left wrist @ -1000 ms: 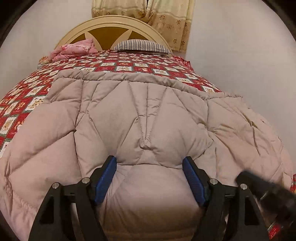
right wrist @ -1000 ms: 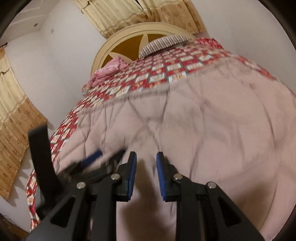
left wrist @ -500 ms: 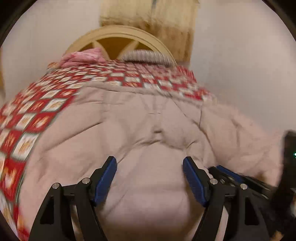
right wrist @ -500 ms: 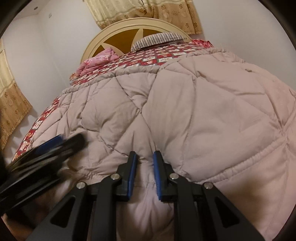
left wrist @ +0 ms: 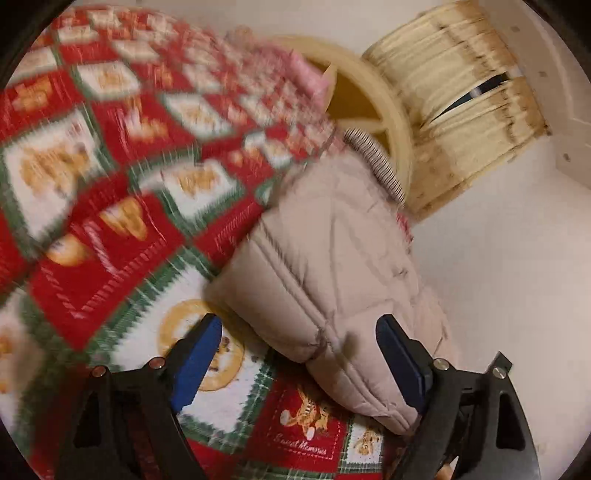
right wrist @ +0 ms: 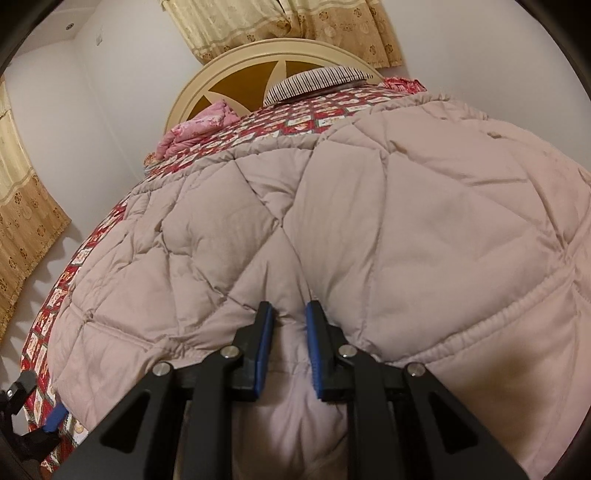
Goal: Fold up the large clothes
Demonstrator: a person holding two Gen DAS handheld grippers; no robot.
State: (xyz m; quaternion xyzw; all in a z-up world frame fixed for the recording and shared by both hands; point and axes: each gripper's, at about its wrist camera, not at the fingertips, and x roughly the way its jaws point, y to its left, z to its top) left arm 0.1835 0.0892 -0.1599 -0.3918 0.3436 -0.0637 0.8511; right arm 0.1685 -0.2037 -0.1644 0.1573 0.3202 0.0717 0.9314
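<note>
A white-walled bedroom holds a bed with a cream, arched wooden headboard with brown panels (right wrist: 258, 70), and beige patterned curtains (right wrist: 280, 26) hang behind it at twelve o'clock in the right wrist view, with more curtain at nine o'clock. The bed is covered by a red, green and white patchwork bedspread printed with cartoon bears (left wrist: 122, 229); on a red patch at six o'clock in the left wrist view, cursive white writing reads "Sweet Memories", and the rest of that view is motion-blurred. A black-and-white striped pillow (right wrist: 317, 79) and a crumpled pink floral cloth (right wrist: 199, 129) lie by the headboard. The large, puffy, beige-pink quilted garment (right wrist: 369, 229) lies spread over the bedspread, filling most of the right wrist view from centre to four o'clock. The right gripper (right wrist: 290, 332), black with blue pads, has its fingers drawn close together, pinching a ridge of the garment's fabric at its near edge. The left gripper (left wrist: 299, 350) stands wide apart and grips nothing; a folded, rolled edge of the garment (left wrist: 332, 273) lies between and beyond its fingers, nearer the right-hand one, with bedspread under the other. In the right wrist view the left gripper shows at eight o'clock, beside the bed's edge.
</note>
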